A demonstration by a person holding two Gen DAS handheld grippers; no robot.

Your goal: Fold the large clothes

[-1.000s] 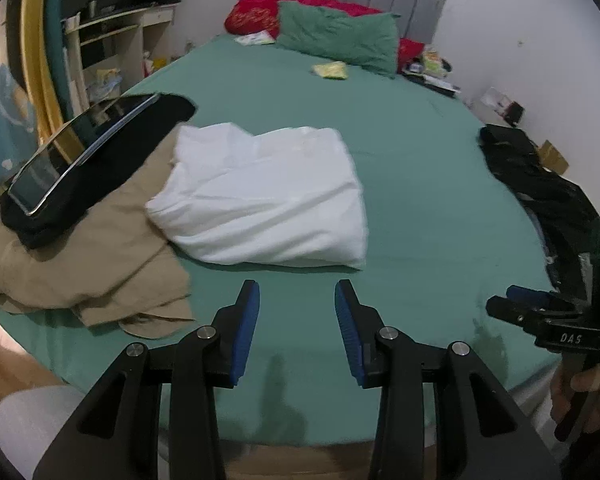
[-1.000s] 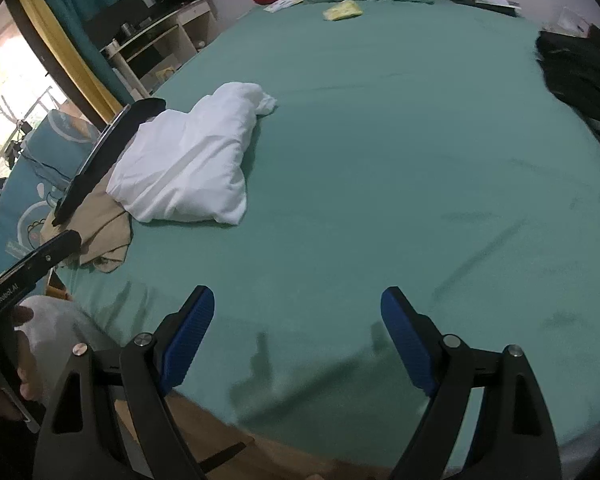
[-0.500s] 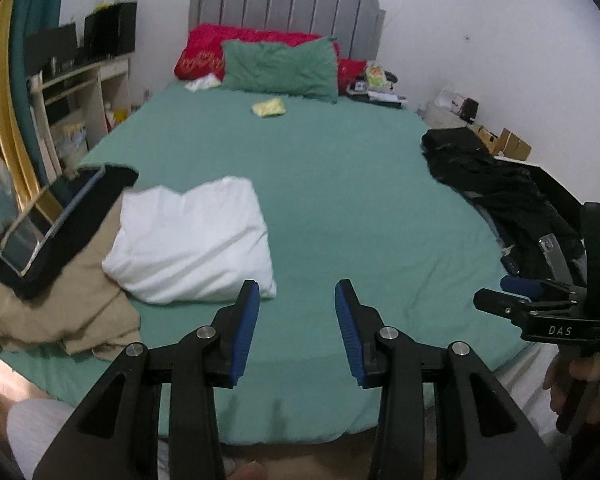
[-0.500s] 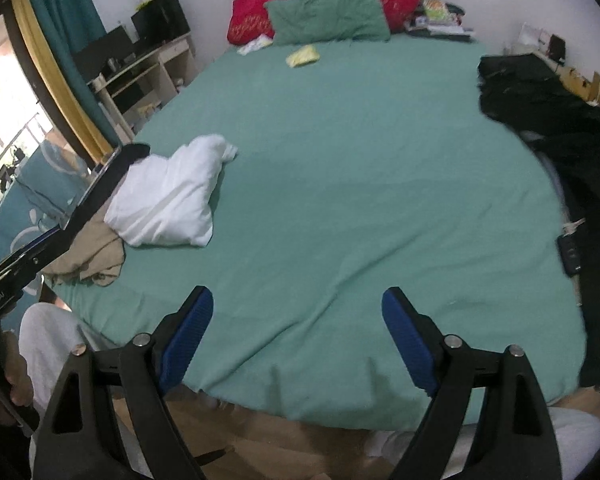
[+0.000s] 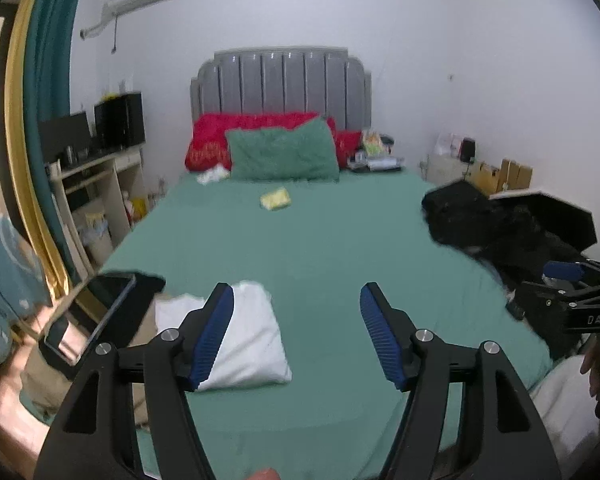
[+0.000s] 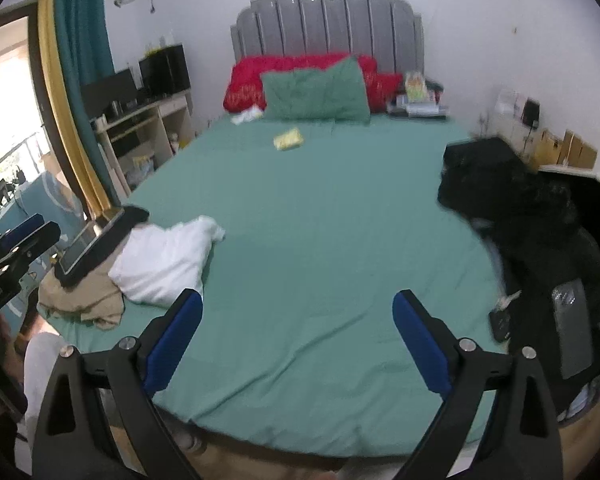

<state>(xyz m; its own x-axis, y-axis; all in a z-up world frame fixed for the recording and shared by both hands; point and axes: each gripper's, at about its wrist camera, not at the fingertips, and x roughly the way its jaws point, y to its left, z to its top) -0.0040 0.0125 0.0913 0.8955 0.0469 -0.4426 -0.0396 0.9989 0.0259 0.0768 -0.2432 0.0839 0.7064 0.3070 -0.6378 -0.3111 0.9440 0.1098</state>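
Note:
A folded white garment (image 5: pixel 252 340) lies at the left front of the green bed (image 5: pixel 320 248); it also shows in the right wrist view (image 6: pixel 164 264). A crumpled beige garment (image 6: pixel 84 300) lies beside it at the bed's left edge. A heap of black clothes (image 6: pixel 516 208) covers the bed's right side, also seen in the left wrist view (image 5: pixel 492 224). My left gripper (image 5: pixel 296 332) is open and empty, held back above the bed's foot. My right gripper (image 6: pixel 296 340) is open wide and empty, also above the foot.
A tablet in a black case (image 6: pixel 92 240) rests on the beige garment. Green (image 5: pixel 282 156) and red pillows lie at the grey headboard (image 5: pixel 280 76). A small yellow item (image 5: pixel 275 199) lies on the sheet. A desk (image 5: pixel 96 184) stands at left, boxes (image 5: pixel 504 176) at right.
Both grippers have drawn back and tilted up from the bed, so the whole room shows. The left gripper's jaws have opened wider. The white garment stays where it was.

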